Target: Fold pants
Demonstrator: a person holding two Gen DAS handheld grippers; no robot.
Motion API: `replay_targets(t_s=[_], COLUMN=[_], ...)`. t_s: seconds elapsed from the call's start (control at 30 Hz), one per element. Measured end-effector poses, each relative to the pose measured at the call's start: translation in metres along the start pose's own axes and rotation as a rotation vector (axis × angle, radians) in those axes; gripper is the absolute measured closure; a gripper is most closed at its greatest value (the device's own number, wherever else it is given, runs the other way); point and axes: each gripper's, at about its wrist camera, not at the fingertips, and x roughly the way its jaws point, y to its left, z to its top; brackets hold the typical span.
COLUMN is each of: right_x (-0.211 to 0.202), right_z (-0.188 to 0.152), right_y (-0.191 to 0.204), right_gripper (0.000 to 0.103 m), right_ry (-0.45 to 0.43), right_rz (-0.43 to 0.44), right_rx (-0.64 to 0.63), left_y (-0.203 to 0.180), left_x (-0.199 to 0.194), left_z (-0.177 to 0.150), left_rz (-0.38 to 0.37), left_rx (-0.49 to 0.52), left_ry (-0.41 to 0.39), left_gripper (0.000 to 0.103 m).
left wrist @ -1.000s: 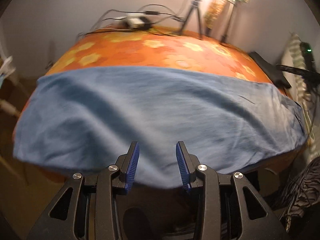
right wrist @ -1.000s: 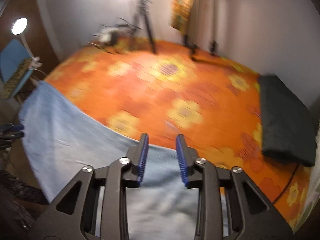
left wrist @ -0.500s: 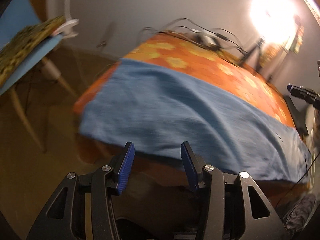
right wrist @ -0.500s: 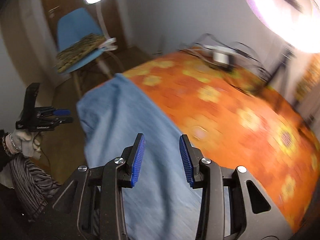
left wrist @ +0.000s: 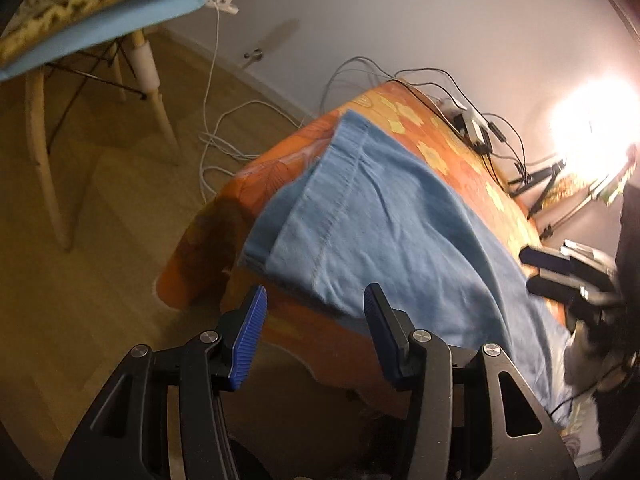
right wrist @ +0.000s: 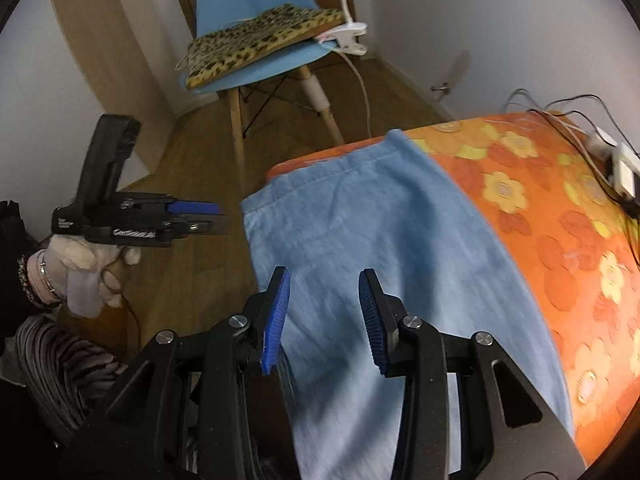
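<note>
Light blue pants lie flat along the near edge of a table with an orange flowered cloth, one end hanging over the corner. They also show in the right wrist view. My left gripper is open and empty, just short of the pants' hanging end. My right gripper is open and empty, above the pants' middle. In the right wrist view the left gripper hovers off the table's left side. In the left wrist view the right gripper is over the pants at the right.
A blue chair with a leopard-print cushion stands on the wooden floor beyond the table's end. Cables and a power strip lie on the far table edge. A bright lamp and tripod stand at the far right.
Both grippers swung left toward the pants' end near the chair. The left one moved off the table edge, and both opened a little wider. The pants have not moved.
</note>
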Motion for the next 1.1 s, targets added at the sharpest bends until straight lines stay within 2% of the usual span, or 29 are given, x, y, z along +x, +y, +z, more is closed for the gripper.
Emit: replay_targets(t_s=[0.1,0.23,0.27,0.47,0.6,1.1], right_x=[0.012,0.015,0.015,0.030,0.038,0.046], right_z=[0.004,0.004,0.005,0.001,-0.001,-0.003], right_y=[0.005,0.001,-0.002,-0.015,-0.018,0.002], right_gripper=[0.065,0.065,0.065,0.065,0.065,0.065], right_ry=[0.011,0.014,0.015,0.050,0.064,0.070], right_rz=[-0.001,-0.008,-0.010,-0.050,-0.060,-0.076], right_rx=[-0.001,0.017,0.020,0.042,0.049,-0.012], left_y=[0.004,0.005,0.005,-0.012,-0.013,-0.024], left_x=[0.017,0.028,0.028,0.026,0.022,0.016], left_z=[0.009,0.009,0.009,0.009,0.011,0.013], left_rz=[0.002,0.065,0.076,0.133,0.139,0.159], left_rx=[-0.008,0.001,0.008,0.115,0.130,0.212], left_ry=[0.027,0.047,0.038,0.001,-0.022,-0.066], left_gripper=[0.053,0.054,0.056,0.085,0.095,0.098])
